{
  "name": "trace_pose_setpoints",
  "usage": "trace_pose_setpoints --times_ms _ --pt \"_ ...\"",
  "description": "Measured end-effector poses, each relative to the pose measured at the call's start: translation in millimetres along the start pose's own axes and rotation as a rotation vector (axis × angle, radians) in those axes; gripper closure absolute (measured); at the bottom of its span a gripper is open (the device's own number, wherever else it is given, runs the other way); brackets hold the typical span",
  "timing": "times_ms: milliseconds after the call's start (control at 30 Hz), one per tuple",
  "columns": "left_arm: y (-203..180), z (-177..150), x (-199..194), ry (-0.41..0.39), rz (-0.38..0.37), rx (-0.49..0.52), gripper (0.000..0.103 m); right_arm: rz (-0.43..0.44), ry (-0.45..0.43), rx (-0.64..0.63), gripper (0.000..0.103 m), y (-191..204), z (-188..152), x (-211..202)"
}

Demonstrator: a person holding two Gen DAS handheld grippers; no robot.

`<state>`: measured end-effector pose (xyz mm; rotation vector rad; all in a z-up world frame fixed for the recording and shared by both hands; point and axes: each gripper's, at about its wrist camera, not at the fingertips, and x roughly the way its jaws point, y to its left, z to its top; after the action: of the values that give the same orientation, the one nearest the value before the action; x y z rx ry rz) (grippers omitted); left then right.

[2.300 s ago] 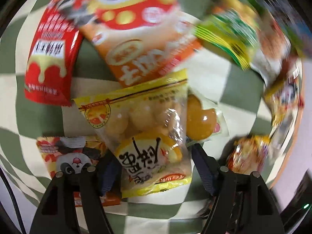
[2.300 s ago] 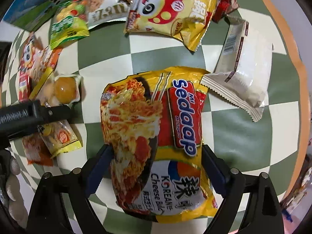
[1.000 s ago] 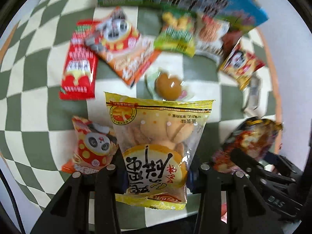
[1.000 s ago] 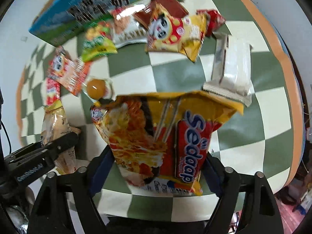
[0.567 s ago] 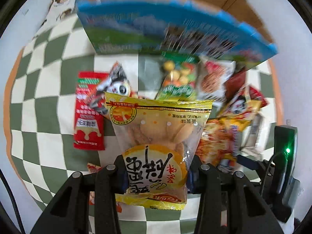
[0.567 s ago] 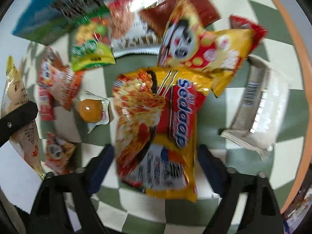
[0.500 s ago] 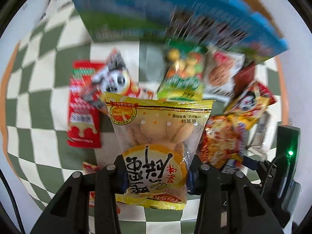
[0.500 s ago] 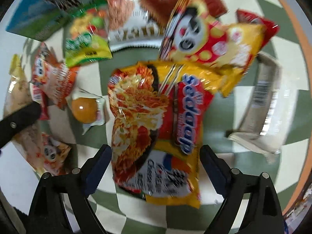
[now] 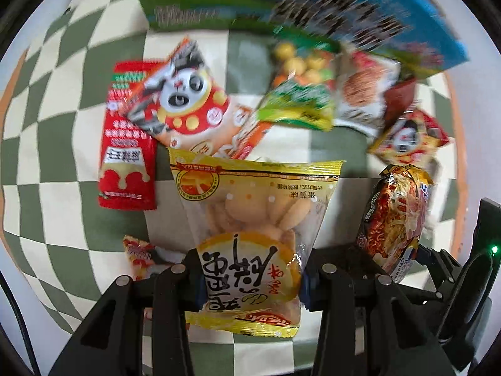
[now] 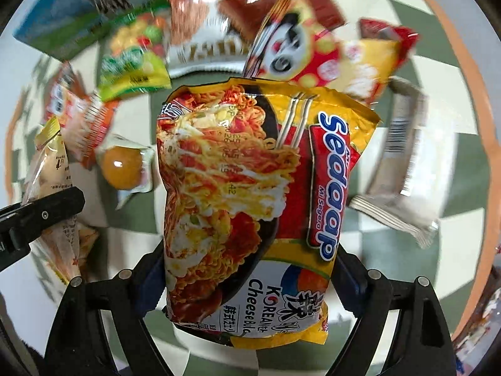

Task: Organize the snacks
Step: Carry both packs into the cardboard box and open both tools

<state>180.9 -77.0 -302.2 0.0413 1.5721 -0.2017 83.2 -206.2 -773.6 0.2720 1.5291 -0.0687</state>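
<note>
A: Left wrist view first: the left gripper (image 9: 250, 277) points down over the checkered cloth (image 9: 62, 219), and its jaws pinch the lower part of the yellow biscuit bag (image 9: 253, 219), which hangs upright between them above the table.

B: And the right gripper (image 10: 247, 279)?

A: The noodle packet (image 10: 250, 194) stands between its jaws (the red and yellow one marked Sedaap). The jaws are closing just now, and both pads look pressed against the packet's lower sides, though the packet hides the contact itself, so I say that with some caution.

B: What lies on the cloth below?

A: From the left wrist camera: a red sachet (image 9: 126, 153) at the left, a panda packet (image 9: 191, 100) overlapping its upper right corner, and a green snack bag (image 9: 300, 97) farther right, beside a white packet (image 9: 364, 94). A blue carton (image 9: 313, 9) lies along the far edge, blurred.

B: Anything else from the right wrist camera?

A: A small clear pouch with an orange ball (image 10: 123, 164) lies just left of the noodle packet. A yellow panda bag (image 10: 316, 59) lies behind the packet's top edge, and a white wrapper (image 10: 404, 163) lies to the right, apart from it. The left gripper's black finger shows at the left edge, with the biscuit bag in it.
</note>
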Motion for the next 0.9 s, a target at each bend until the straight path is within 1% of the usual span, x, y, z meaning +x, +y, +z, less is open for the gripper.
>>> trace_pose_setpoints --times_ms 67,133,233,267,300,333,367,400,433,467,533,567,600,633,667,700,833,900 --pt "-2.8 2.4 -19.3 -0.026 -0.038 0.01 0.063 0.049 -0.027 0.006 0.012 1.0 -0.3 -14.8" --pt "-5.6 10.0 -49.0 -0.069 -0.082 0.028 0.063 0.101 -0.069 -0.002 0.012 -1.2 1.7 -34.7" --pt "-11.7 33.6 -92.4 -0.139 -0.135 0.046 0.063 0.17 -0.139 -0.031 0.012 -2.2 22.2 -65.3" --pt "-13.1 47.0 -106.9 -0.157 -0.159 0.05 0.063 0.184 -0.163 -0.046 0.012 -7.1 31.3 -66.4" --pt "-14.0 61.0 -118.3 -0.173 -0.181 0.049 0.063 0.204 -0.189 -0.063 0.012 -7.1 48.6 -75.2" --pt "-23.5 76.7 -122.9 -0.188 -0.188 0.046 0.063 0.216 -0.201 -0.069 0.012 -8.3 56.1 -82.5" --pt "-27.1 94.1 -128.0 -0.207 -0.18 0.047 0.063 0.231 -0.219 -0.083 0.012 -8.4 76.4 -85.4" --pt "-27.6 115.7 -134.0 -0.232 -0.158 0.049 0.063 0.232 -0.226 -0.094 0.012 -6.1 89.9 -87.3" --pt "-33.8 132.6 -132.3 -0.242 -0.143 0.044 0.063 0.229 -0.243 -0.101 0.012 -6.5 109.7 -84.5" --pt "-31.8 156.8 -129.7 -0.241 -0.126 0.032 0.063 0.224 -0.25 -0.111 0.012 -19.1 130.6 -92.9" --pt "-24.0 202.0 -122.3 -0.211 -0.118 0.003 0.063 0.193 -0.244 -0.131 0.012 -19.8 174.0 -72.2" --pt "-22.5 217.7 -115.1 -0.194 -0.115 -0.008 0.063 0.196 -0.234 -0.131 0.012 -24.1 190.9 -72.7" --pt "-17.8 239.4 -102.9 -0.171 -0.107 -0.027 0.063 0.192 -0.217 -0.135 0.012 -26.2 212.4 -58.4" --pt "-12.4 252.2 -98.6 -0.158 -0.096 -0.036 0.063 0.177 -0.203 -0.139 0.012 -25.3 230.1 -45.0" --pt "-7.4 267.2 -89.1 -0.143 -0.083 -0.042 0.063 0.165 -0.191 -0.142 0.012 -15.6 240.4 -37.2" --pt "-2.1 283.5 -75.2 -0.12 -0.076 -0.05 0.063 0.153 -0.176 -0.15 0.012 -15.1 256.8 -18.6" --pt "13.0 318.8 -34.0 -0.053 -0.067 -0.088 0.063 0.114 -0.111 -0.168 0.012 -7.7 297.6 38.3" --pt "18.9 337.6 -22.5 -0.032 -0.064 -0.1 0.063 0.104 -0.085 -0.159 0.012 -13.0 314.4 73.0"
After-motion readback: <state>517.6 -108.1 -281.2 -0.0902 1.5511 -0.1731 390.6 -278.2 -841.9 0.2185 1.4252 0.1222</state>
